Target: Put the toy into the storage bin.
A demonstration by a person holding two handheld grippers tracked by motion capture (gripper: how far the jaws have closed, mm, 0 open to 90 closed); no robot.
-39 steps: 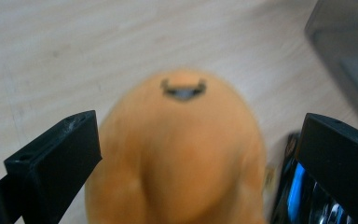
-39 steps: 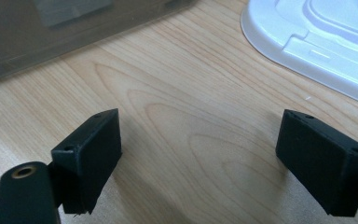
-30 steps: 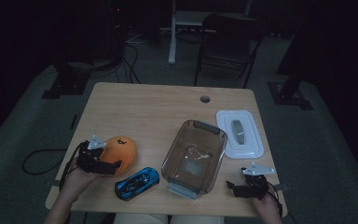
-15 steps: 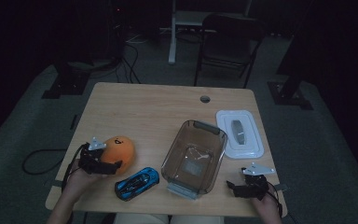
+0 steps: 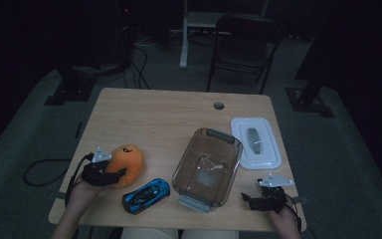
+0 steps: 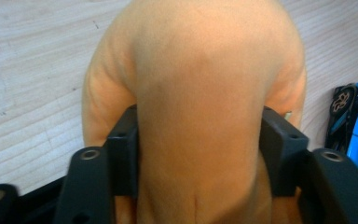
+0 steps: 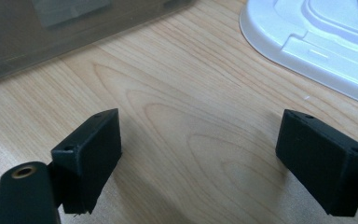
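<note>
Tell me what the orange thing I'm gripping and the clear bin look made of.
Orange toy: apparently soft plush, matte and fuzzy; it bulges and creases between the left hand-held gripper pads. Clear bin: likely hard smoky transparent plastic, glossy; the table shows through.

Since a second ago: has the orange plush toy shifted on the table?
No. In the high view the orange plush toy keeps its spot beside the blue toy car. The left gripper has just been closing and now squeezes it.
</note>
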